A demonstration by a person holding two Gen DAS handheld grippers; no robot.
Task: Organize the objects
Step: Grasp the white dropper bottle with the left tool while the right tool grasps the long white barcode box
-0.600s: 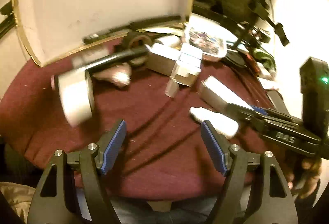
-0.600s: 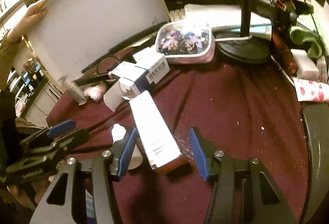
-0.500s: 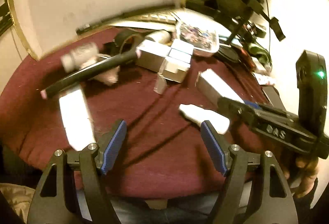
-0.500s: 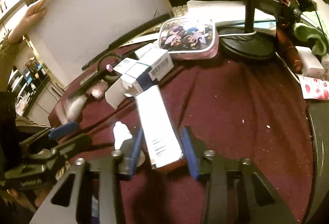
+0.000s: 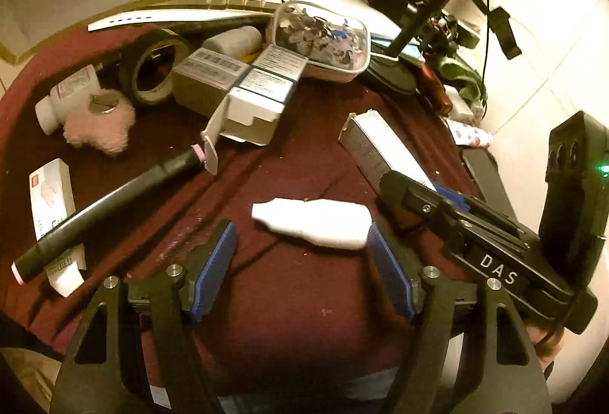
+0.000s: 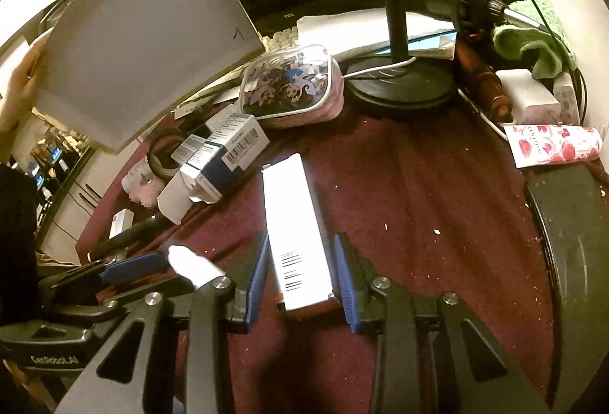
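1. Long white box [image 6: 295,223], lying flat on the maroon surface [image 6: 418,204]: we are narrowing our right gripper [image 6: 300,281] fingers around its near end, not yet clearly gripping.
2. We are holding our left gripper [image 5: 300,254] fingers fully spread, empty, just before the white bottle [image 5: 316,222].

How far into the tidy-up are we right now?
Early. Nothing looks sorted yet: the tape roll, medicine cartons, black pen and pink puff lie scattered. In hand: the right gripper brackets the long white box; the left gripper hangs open near the white bottle.
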